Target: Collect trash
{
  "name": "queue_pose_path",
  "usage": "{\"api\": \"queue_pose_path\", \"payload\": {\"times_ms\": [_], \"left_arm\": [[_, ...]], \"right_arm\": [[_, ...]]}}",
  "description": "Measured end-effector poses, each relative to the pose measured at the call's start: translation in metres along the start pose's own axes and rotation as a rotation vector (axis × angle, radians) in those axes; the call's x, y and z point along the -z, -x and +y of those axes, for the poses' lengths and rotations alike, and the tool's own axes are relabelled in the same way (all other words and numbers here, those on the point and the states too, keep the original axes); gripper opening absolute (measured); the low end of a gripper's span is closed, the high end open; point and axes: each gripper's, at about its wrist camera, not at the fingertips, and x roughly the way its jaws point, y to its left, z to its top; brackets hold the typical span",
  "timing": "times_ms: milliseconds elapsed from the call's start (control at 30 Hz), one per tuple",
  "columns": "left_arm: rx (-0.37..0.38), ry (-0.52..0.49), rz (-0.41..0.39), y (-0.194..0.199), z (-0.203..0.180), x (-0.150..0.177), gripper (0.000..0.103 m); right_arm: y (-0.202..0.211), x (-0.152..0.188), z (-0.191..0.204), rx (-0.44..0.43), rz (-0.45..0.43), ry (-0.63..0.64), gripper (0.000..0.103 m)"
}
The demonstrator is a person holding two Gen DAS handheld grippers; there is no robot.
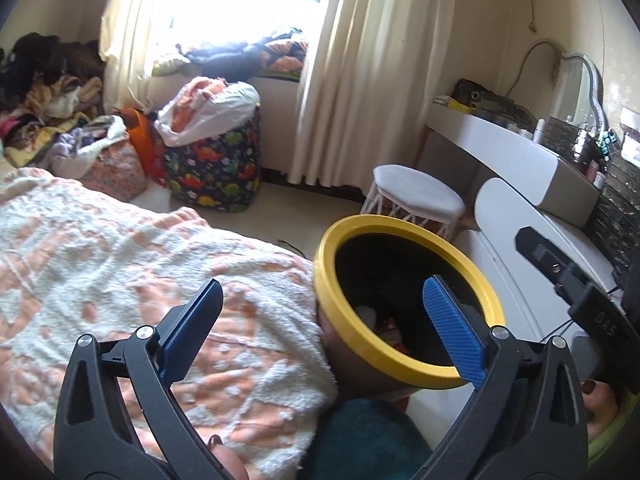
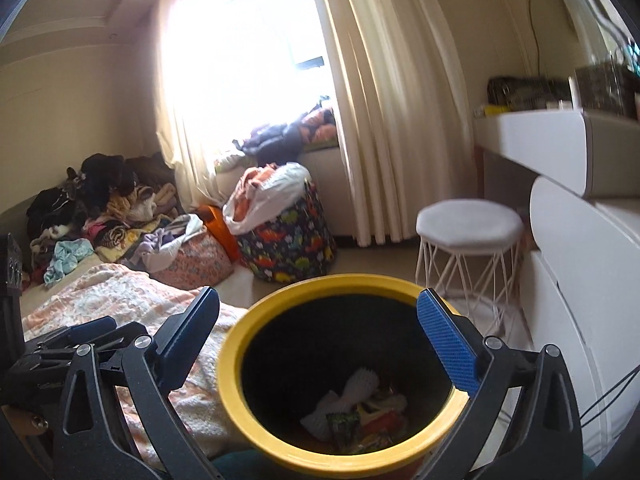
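A bin with a yellow rim (image 1: pixel 332 312) and a dark inside stands between the bed and the white dresser. Wrappers and white scraps of trash (image 2: pixel 356 404) lie at its bottom; the left wrist view shows only a little of that trash (image 1: pixel 380 320). My left gripper (image 1: pixel 323 284) is open with nothing between its fingers; its right finger (image 1: pixel 452 328) hangs over the bin's mouth, the other over the blanket. My right gripper (image 2: pixel 317 294) is open and empty above the bin's rim (image 2: pixel 232 380).
A bed with a peach and white blanket (image 1: pixel 120 260) lies on the left. A white stool (image 2: pixel 468 224) and white dresser (image 2: pixel 592 264) are on the right. A dinosaur-print basket (image 2: pixel 288 236) and a clothes pile (image 2: pixel 100 208) sit by the curtains. A person's toes (image 1: pixel 600 400) show low right.
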Motion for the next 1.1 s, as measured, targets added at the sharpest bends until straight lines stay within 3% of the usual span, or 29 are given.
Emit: {"api": "queue_pose_path", "payload": {"times_ms": [233, 1100], "left_arm": [[-0.077, -0.015, -0.046, 0.022, 0.009, 0.006, 0.092], [-0.122, 0.015, -0.092, 0.036, 0.019, 0.010, 0.092]], "right_arm": [[0.010, 0.003, 0.015, -0.021, -0.051, 0.050, 0.096], [0.013, 0.007, 0.021, -0.014, -0.066, 0.070, 0.096]]}}
